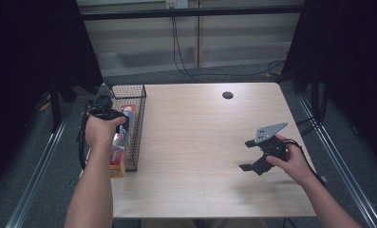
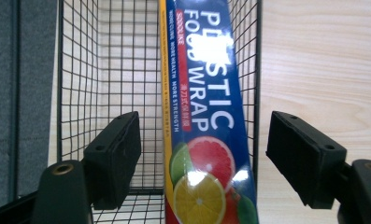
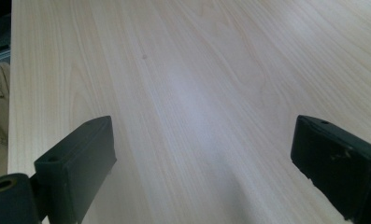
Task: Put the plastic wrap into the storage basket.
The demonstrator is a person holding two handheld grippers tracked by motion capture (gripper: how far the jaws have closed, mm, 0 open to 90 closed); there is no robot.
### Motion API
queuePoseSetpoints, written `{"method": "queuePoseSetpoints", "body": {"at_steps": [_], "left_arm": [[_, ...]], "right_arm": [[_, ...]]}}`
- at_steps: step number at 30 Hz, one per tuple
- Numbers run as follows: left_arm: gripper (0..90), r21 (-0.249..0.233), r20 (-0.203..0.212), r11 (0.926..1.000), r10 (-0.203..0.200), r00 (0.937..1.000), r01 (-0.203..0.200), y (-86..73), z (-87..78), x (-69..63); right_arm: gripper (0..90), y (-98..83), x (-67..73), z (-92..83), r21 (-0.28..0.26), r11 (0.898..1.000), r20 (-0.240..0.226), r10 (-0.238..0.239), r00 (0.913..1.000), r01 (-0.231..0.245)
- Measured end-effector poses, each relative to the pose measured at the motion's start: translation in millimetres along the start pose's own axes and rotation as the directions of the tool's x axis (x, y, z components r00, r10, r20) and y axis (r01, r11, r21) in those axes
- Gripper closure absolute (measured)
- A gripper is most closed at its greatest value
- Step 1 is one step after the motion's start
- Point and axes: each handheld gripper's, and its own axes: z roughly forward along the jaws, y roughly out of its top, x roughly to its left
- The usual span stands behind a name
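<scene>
A blue box of plastic food wrap point(image 2: 206, 93), printed with citrus fruit, lies lengthwise in a black wire basket point(image 2: 113, 70) along its right wall. My left gripper point(image 2: 204, 158) hangs over it, jaws apart on either side of the box, pads not touching it. From above, the basket point(image 1: 141, 95) sits at the table's left edge with the box point(image 1: 121, 142) inside, and the left gripper point(image 1: 103, 108) is held over its far end. My right gripper point(image 1: 246, 155) hovers open over bare wood at the table's right, nothing between its jaws point(image 3: 202, 158).
The light wooden table point(image 1: 195, 133) has a small dark round hole point(image 1: 227, 95) near its far edge. Cables point(image 1: 186, 66) trail on the floor behind it. Dark curtains stand at both sides.
</scene>
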Motion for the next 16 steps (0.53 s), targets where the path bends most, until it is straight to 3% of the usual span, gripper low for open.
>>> {"method": "queuePoseSetpoints", "body": {"at_steps": [6, 7, 10, 16], "left_arm": [[23.0, -0.041, 0.03, 0.9987, 0.03, 0.9991, -0.029, -0.6, -14.9, -0.7], [22.8, -0.045, 0.042, 0.9975, 0.056, 0.9976, -0.054, -0.7, -17.1, -0.1], [21.1, -0.054, 0.062, 0.9955, 0.081, 0.9948, -0.078, -1.9, -20.6, -2.7], [19.5, -0.065, 0.092, 0.9936, 0.098, 0.991, -0.092, -2.7, -22.5, -8.5]], "right_arm": [[6.0, 0.2, -0.4, 0.2, -0.001, 1.0, 0.0, -0.001, 1.0, 0.001], [6.0, 0.2, -0.4, 0.4, 0.001, 1.0, 0.001, 0.001, 1.0, -0.001], [6.1, 0.4, -0.4, 1.2, 0.007, 1.0, 0.005, 0.002, 1.0, -0.002], [6.0, 1.0, -1.6, 3.2, 0.007, 1.0, -0.003, -0.006, 1.0, 0.006]]}}
